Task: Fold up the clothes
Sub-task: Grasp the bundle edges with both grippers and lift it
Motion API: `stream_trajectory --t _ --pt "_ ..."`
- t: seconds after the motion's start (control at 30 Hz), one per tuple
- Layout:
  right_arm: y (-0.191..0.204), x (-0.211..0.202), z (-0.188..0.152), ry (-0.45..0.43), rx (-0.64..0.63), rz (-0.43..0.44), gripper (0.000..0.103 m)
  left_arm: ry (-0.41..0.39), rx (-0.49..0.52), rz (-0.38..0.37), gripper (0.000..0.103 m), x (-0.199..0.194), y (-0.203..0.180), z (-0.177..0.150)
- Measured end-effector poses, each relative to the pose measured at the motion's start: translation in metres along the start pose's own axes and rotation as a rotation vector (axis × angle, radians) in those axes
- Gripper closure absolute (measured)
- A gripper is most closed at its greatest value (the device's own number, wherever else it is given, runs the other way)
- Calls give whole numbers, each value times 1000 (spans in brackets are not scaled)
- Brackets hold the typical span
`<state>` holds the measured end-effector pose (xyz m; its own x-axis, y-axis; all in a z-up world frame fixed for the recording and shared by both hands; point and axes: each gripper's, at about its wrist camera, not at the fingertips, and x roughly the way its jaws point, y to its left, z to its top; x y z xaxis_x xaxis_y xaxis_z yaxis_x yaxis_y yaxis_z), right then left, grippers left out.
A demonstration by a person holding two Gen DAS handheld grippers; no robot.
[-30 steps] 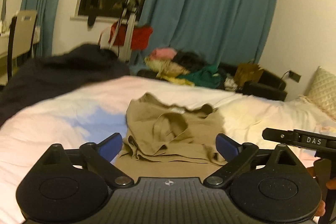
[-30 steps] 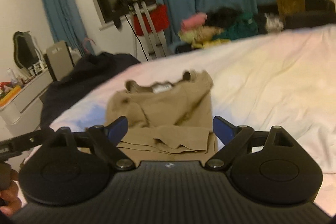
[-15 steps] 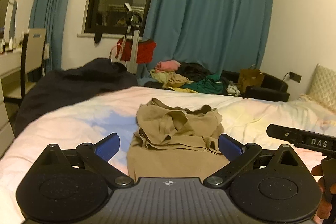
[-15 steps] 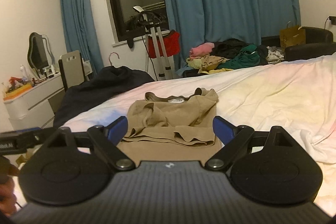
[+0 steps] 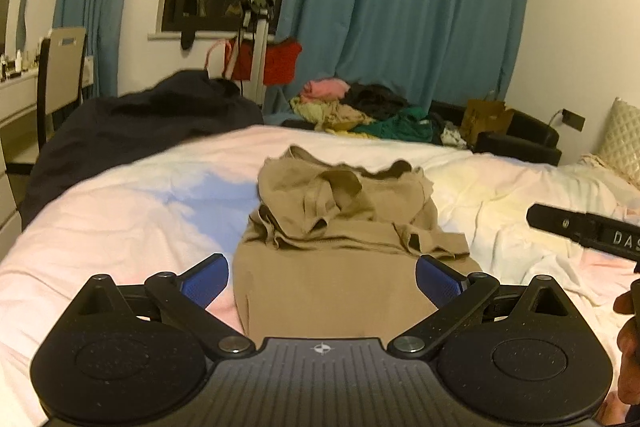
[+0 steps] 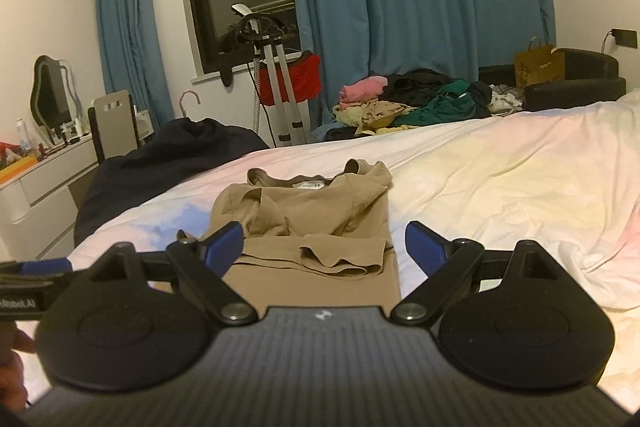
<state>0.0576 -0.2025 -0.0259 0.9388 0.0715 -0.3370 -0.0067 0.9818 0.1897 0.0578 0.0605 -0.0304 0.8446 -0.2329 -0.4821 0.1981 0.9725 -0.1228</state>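
Observation:
A tan long-sleeved shirt (image 5: 340,239) lies on the white bed, its sleeves folded in over its chest and its collar at the far end. It also shows in the right wrist view (image 6: 316,227). My left gripper (image 5: 322,277) is open and empty, held above the shirt's near hem. My right gripper (image 6: 324,245) is open and empty, also over the near part of the shirt. The right gripper's body shows at the right edge of the left wrist view (image 5: 584,231).
The bed (image 6: 500,187) has a rumpled white sheet. A dark blanket (image 5: 132,123) lies at its far left corner. A pile of clothes (image 6: 412,99) sits on a black sofa beyond the bed. A dresser and chair (image 6: 112,123) stand at the left.
Both grippers have lifted and steadied, staying open. The shirt has not moved.

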Motion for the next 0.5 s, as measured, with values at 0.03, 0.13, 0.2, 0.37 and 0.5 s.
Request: stream_trajectory --t 0.03,0.13,0.2,0.37,0.5 --pt "1 0 0 1 -6 -9 14 7 3 4 2 2 -1 -1" --pt "2 0 -2 11 -21 -40 14 26 14 17 2 7 -3 -5" --pt "1 1 -3 17 -20 -45 14 36 16 27 2 11 -3 -7" --pt "-3 2 -4 30 -4 -53 14 123 -67 -29 2 22 6 -10" --pt "-7 8 -7 69 36 -55 14 258 -170 -76 3 41 18 -20"
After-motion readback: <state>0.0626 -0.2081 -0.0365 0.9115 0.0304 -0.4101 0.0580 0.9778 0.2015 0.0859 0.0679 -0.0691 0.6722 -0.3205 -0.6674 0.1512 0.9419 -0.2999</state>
